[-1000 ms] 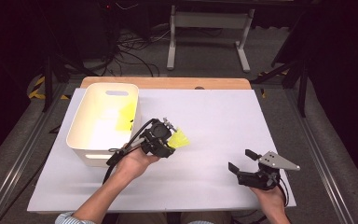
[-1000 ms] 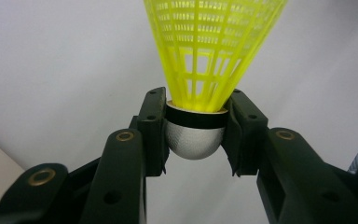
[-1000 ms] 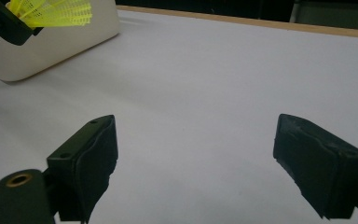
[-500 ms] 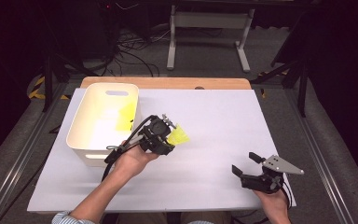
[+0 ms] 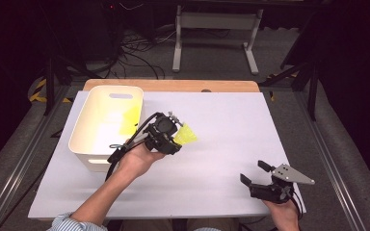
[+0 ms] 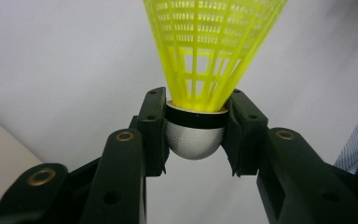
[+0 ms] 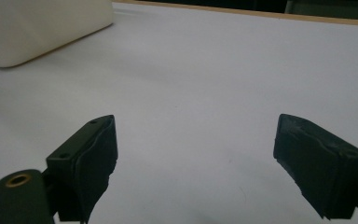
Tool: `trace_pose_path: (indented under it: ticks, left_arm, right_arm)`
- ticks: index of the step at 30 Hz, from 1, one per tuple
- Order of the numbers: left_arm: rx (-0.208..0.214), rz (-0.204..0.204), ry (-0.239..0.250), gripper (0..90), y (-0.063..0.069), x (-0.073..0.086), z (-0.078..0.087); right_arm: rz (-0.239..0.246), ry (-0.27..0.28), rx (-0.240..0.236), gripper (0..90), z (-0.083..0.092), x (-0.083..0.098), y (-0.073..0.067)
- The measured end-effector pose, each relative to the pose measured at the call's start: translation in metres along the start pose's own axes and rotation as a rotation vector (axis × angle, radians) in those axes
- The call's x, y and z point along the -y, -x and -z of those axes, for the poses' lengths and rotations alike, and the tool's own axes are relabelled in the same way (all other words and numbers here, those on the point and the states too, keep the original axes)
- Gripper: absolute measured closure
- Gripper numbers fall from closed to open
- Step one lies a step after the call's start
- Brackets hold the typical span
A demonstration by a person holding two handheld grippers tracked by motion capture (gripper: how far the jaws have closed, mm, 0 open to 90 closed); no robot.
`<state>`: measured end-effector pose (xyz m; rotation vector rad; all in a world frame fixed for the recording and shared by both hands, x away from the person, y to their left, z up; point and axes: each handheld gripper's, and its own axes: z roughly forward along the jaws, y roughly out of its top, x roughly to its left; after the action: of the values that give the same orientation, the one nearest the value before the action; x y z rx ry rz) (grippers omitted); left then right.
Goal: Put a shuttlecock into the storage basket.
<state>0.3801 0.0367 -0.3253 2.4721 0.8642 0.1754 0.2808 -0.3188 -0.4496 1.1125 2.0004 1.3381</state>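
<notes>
**Shuttlecock held at its cork, bin just to the gripper's left**

Shuttlecock point(image 6: 208, 74) sits in my left gripper point(image 6: 196, 133), whose jaws are part-closed and press on either side of the black band around the rounded silver cork. The yellow skirt flares away from the jaws, so the long axis of the shuttlecock runs straight out along my gripper's own line. In the high view the same shuttlecock point(image 5: 185, 134) shows as a yellow cone projecting from my left gripper point(image 5: 173, 137), pointing away from the white bin point(image 5: 101, 163), above the white table sheet point(image 5: 221, 144).

Taking the bin as the landmark: my left gripper is just beside its right wall, near the front corner, and the shuttlecock lies on the far side of the gripper from it. A patch of yellow shows inside the bin against its right wall; I cannot tell what it is. My right gripper point(image 5: 260, 179) is well apart from the bin, at the near right of the sheet, its jaws standing wide with nothing between them; its own view shows bare sheet between the two pads point(image 7: 98, 154).

I judge the coming move to be a carry into the bin. The left hand is plainly the nearer one. Because the skirt points away from the bin, the gripper would have to swing across the rim before letting go.
</notes>
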Motion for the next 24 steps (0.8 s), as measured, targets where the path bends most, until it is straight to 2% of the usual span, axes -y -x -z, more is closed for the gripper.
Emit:
trace_pose_path:
  ticks: [6,17,24]
  left_arm:
    - [0.005,0.024,0.017,64.2,-0.005,-0.004,0.007]
    - [0.011,0.048,0.028,64.2,-0.011,-0.007,0.017]
    - [-0.008,0.072,0.039,64.2,-0.018,-0.007,0.024]
  right_arm:
    - [0.008,-0.011,-0.02,13.7,-0.005,-0.001,-0.004]
    - [-0.004,0.005,-0.016,13.6,-0.004,-0.001,-0.001]
    - [-0.019,0.004,-0.015,13.2,-0.003,-0.001,0.001]
